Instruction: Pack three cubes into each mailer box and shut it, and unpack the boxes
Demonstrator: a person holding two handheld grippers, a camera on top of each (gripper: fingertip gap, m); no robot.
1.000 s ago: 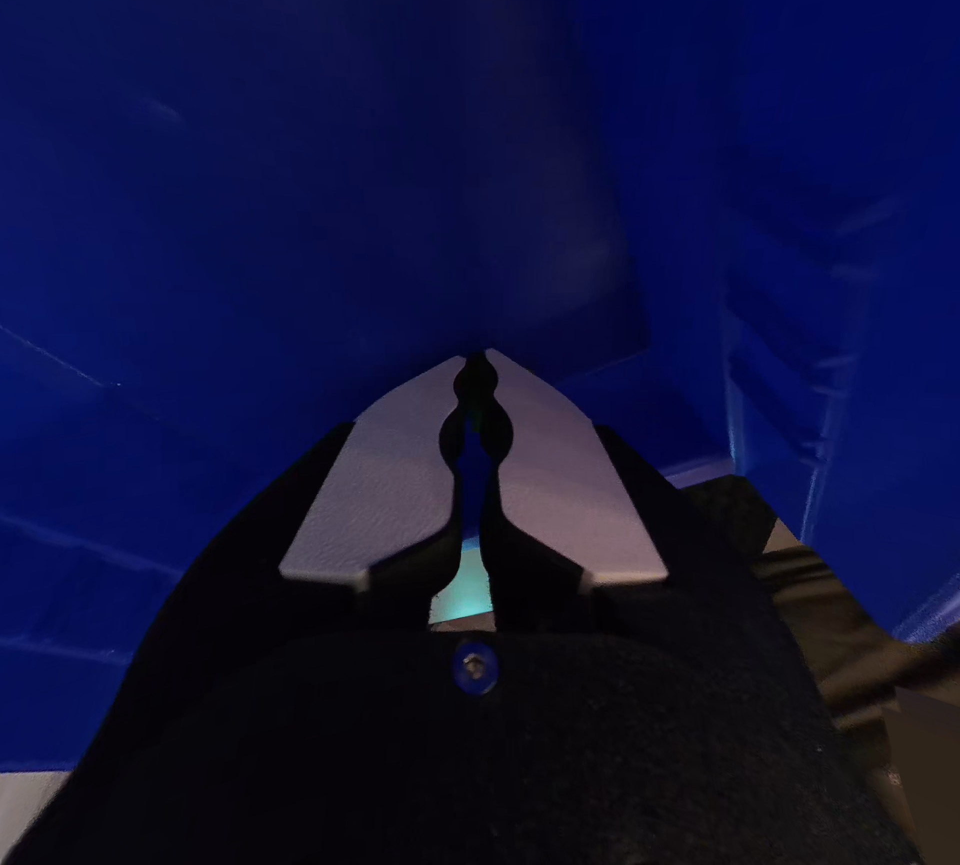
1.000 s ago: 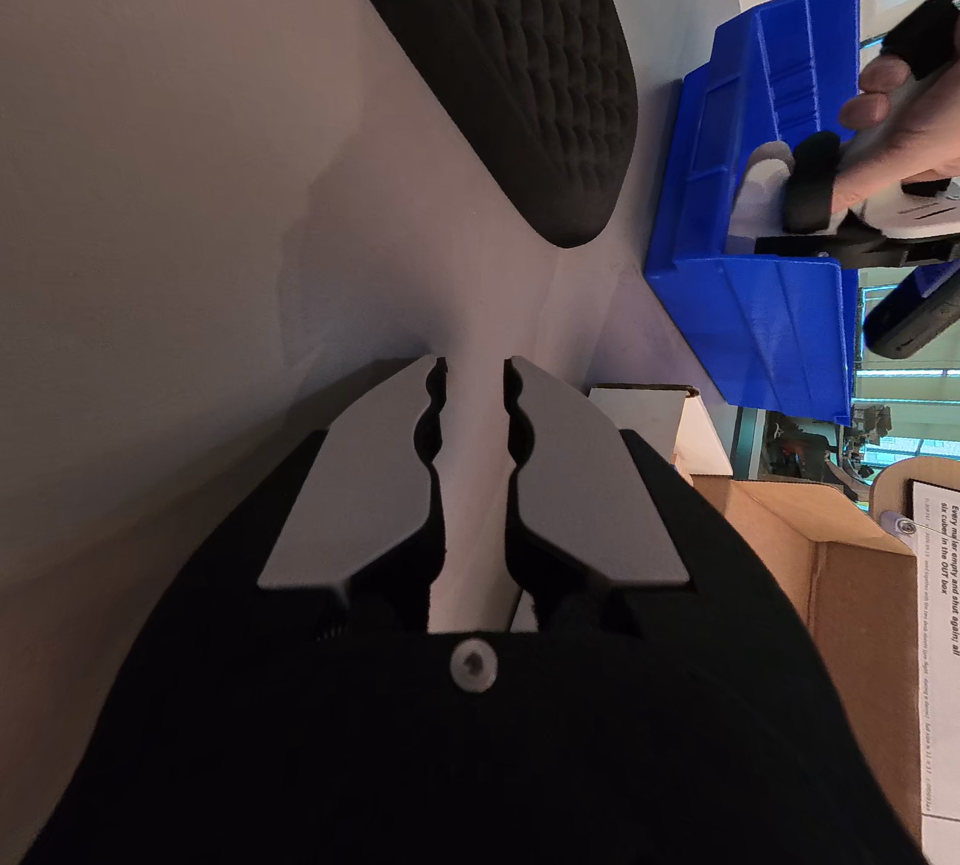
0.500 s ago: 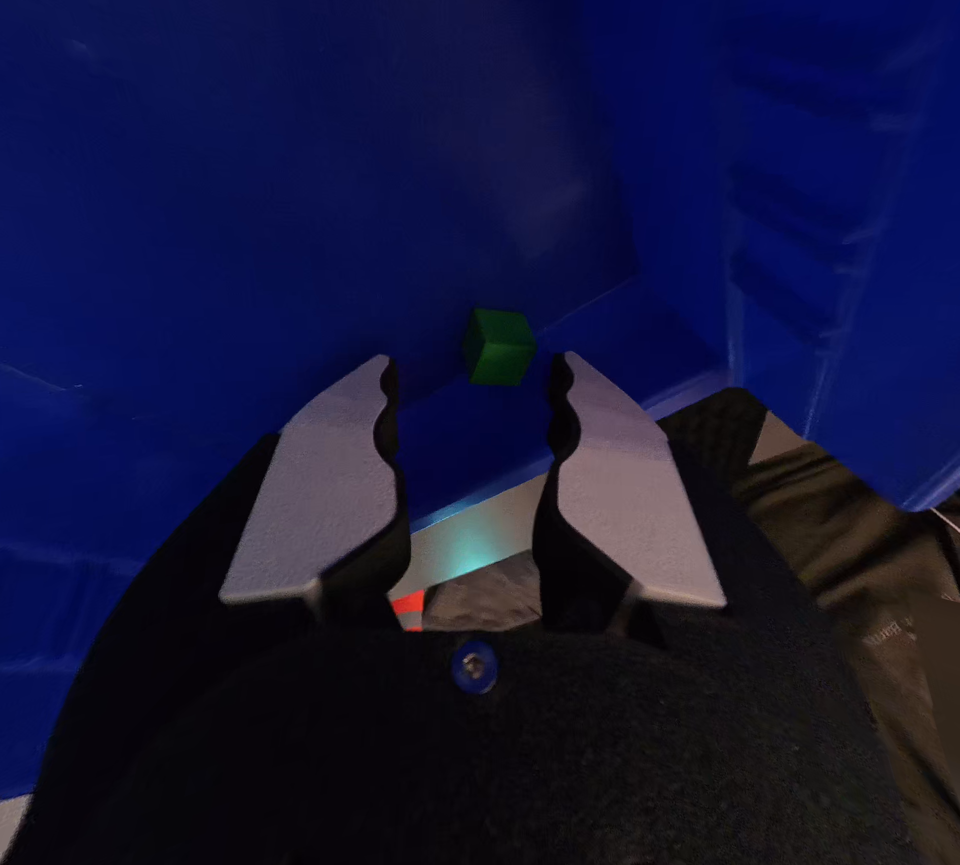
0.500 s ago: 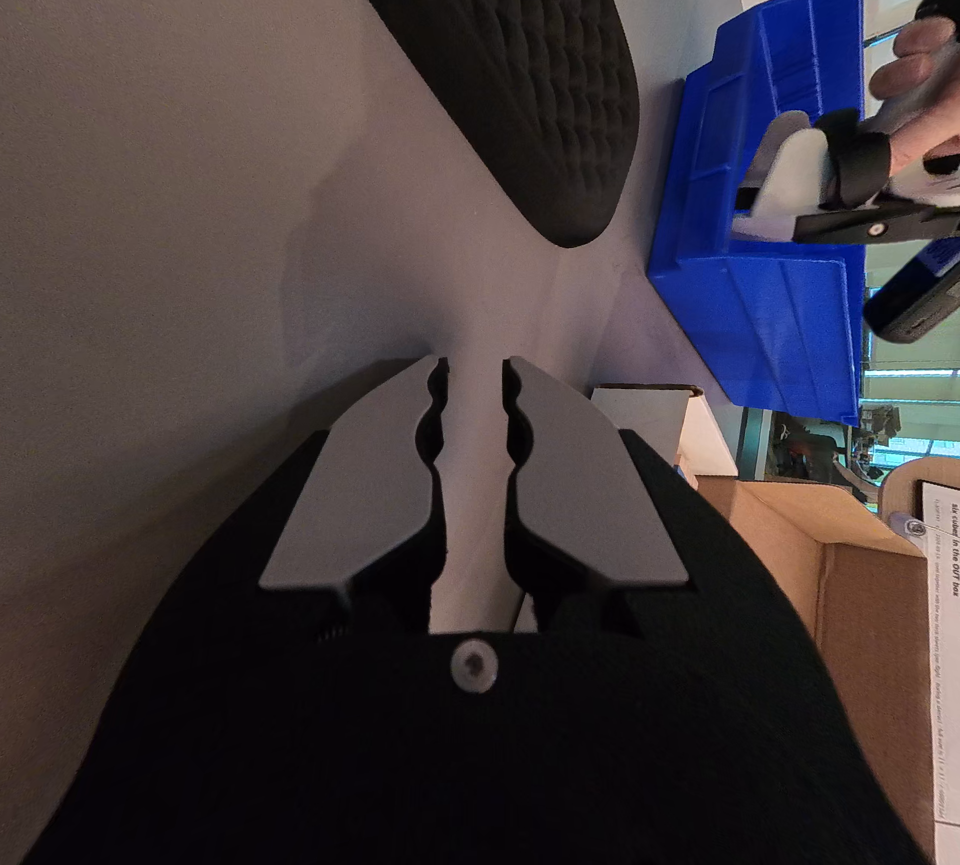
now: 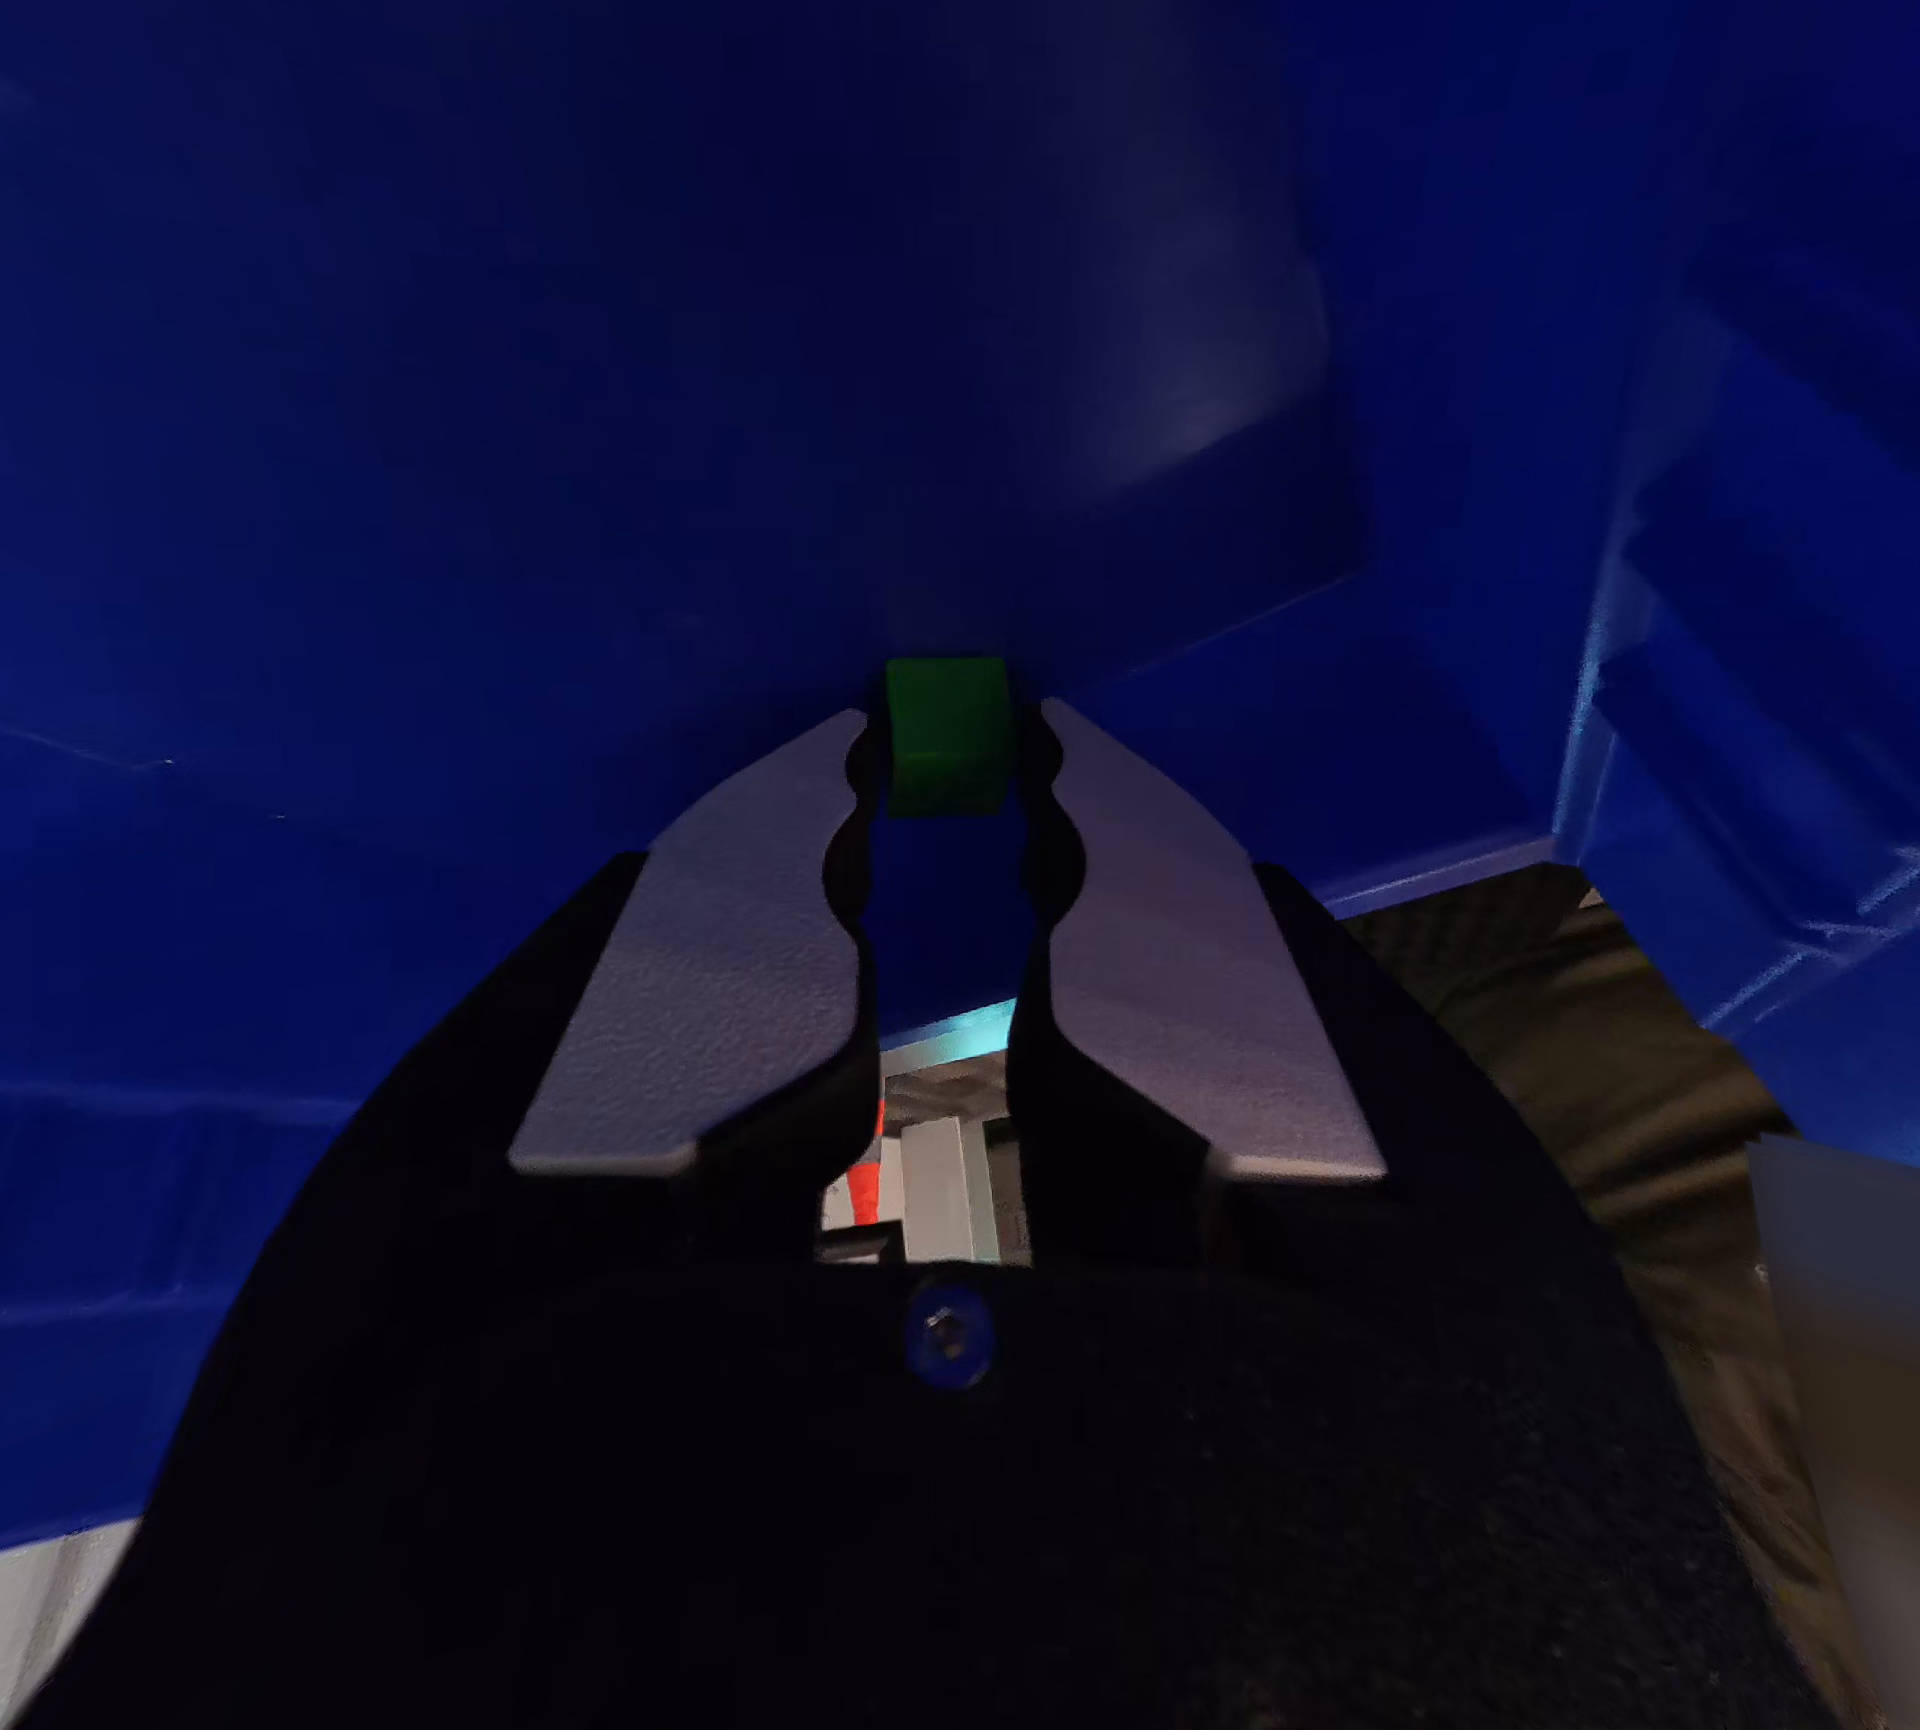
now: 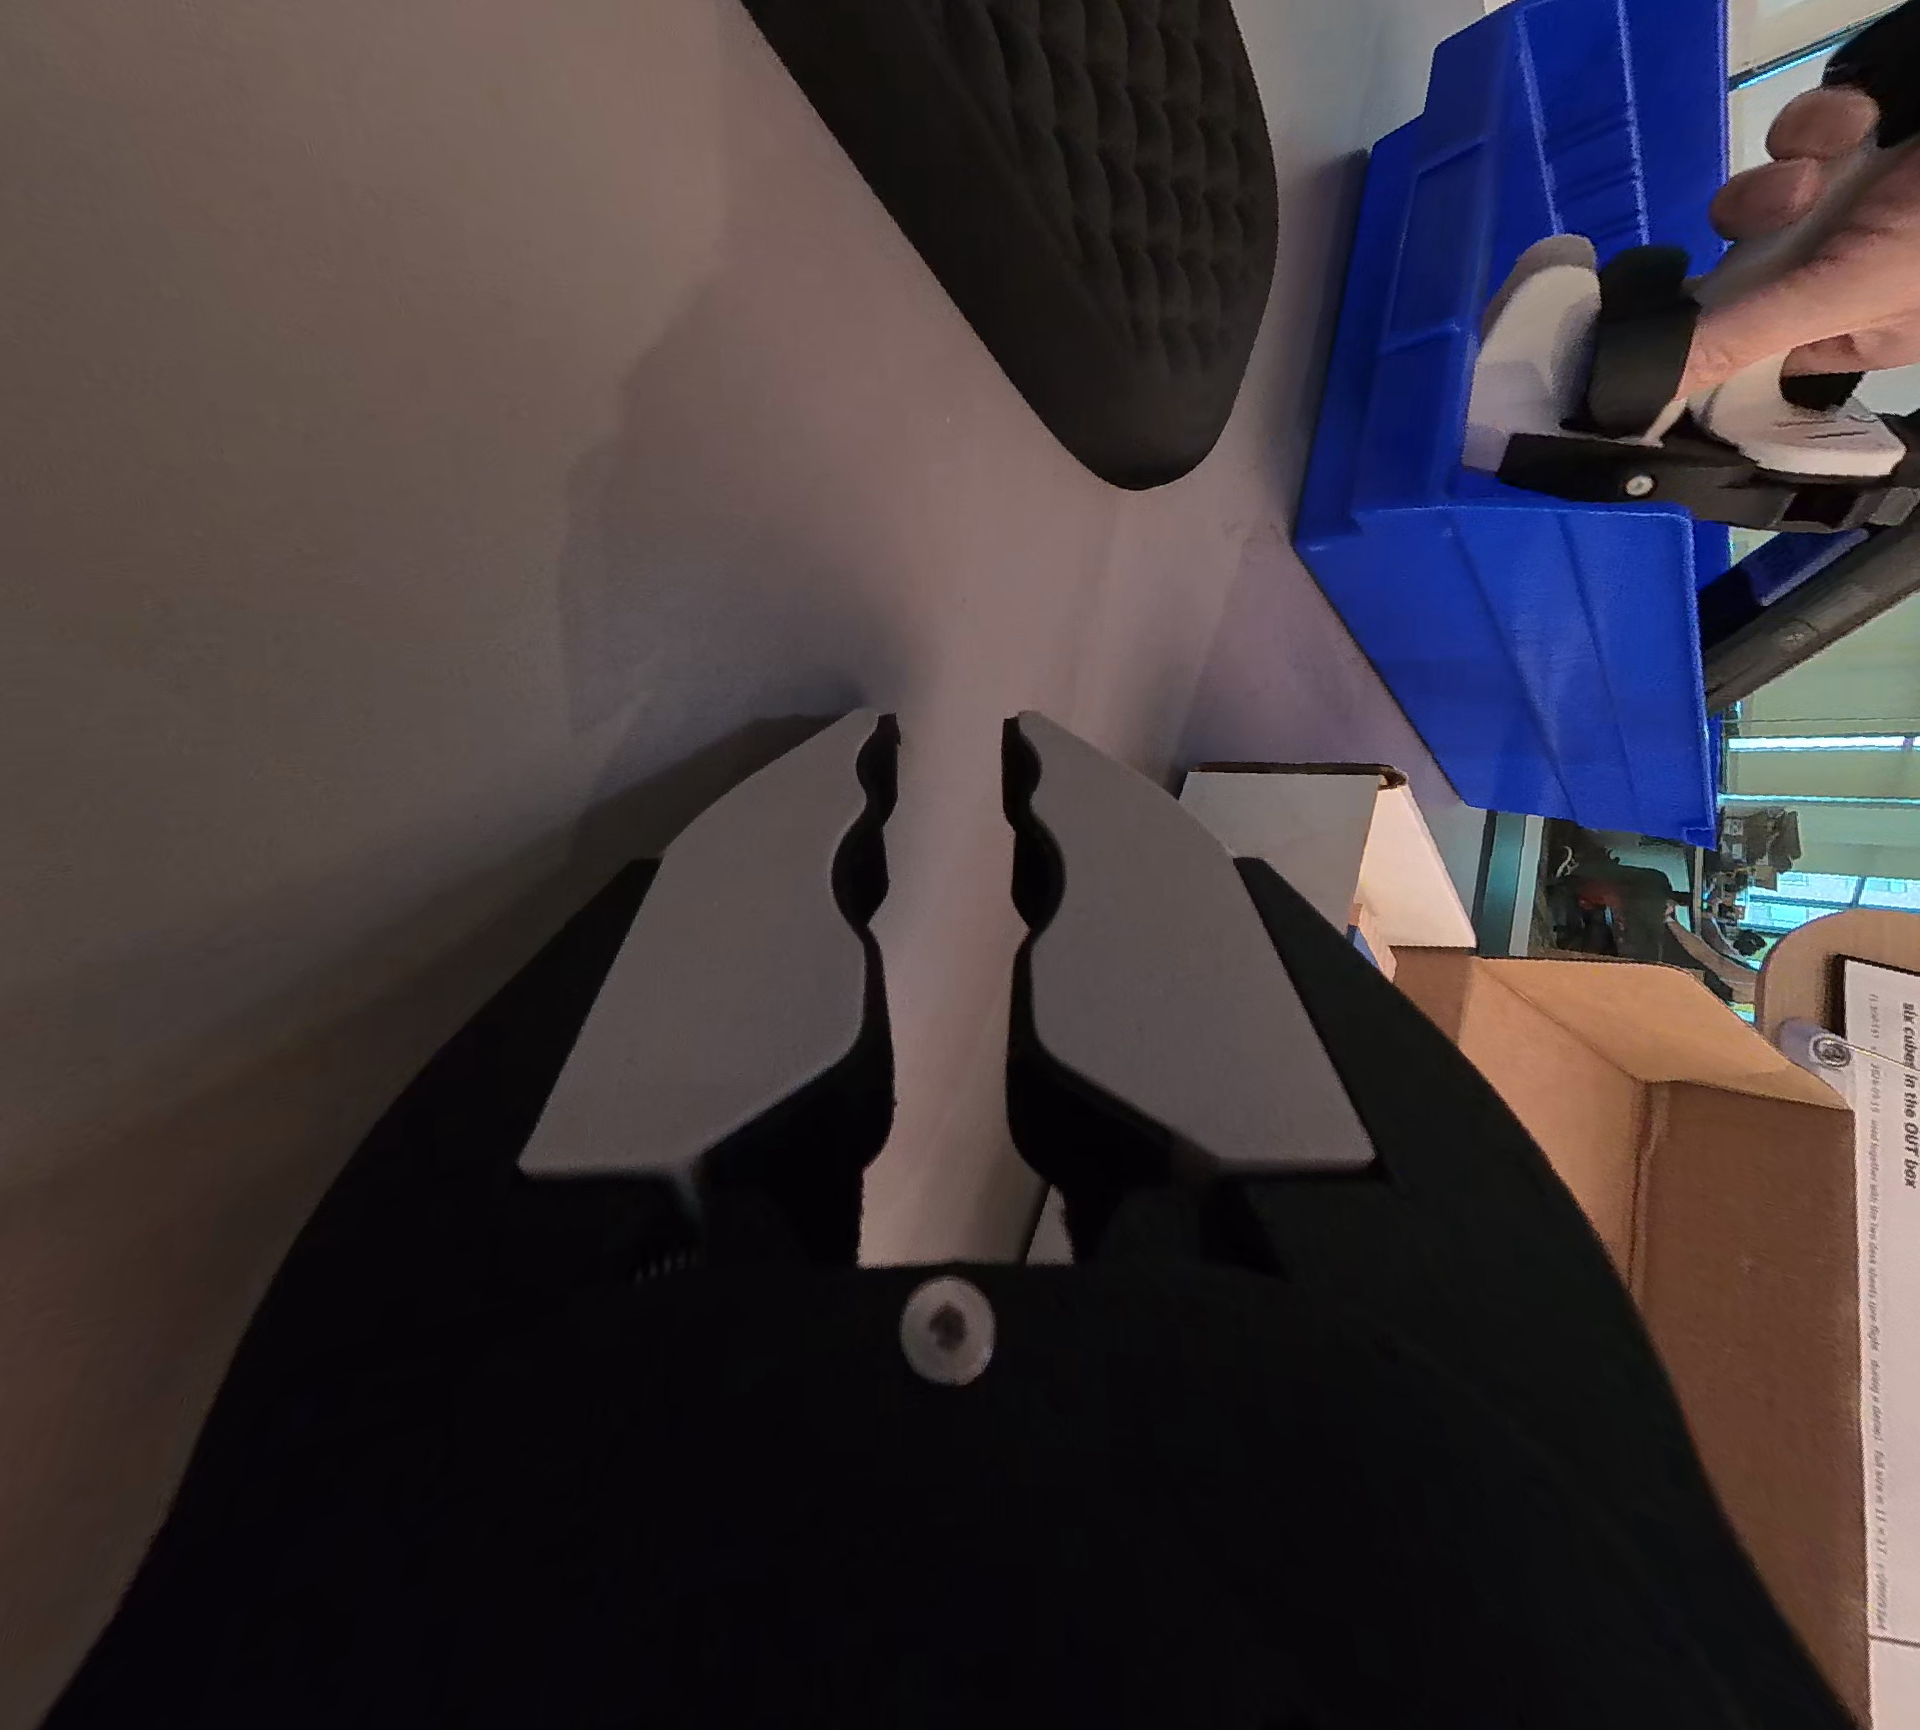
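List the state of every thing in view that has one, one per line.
left tongs: inside the blue bin, closed on the green cube
green cube: gripped between the fingertips
right tongs: slightly open, empty
blue bin: open-topped, on the table
brown cardboard box: open

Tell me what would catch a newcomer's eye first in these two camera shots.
The green cube stands out: the one bright spot inside the dark blue bin, sitting between the tips of the left hand-held gripper. In the right wrist view, the eye goes to the same blue bin at upper right with a person's hand reaching the other gripper into it. The right hand-held gripper hangs slightly parted over the pale table, holding nothing.
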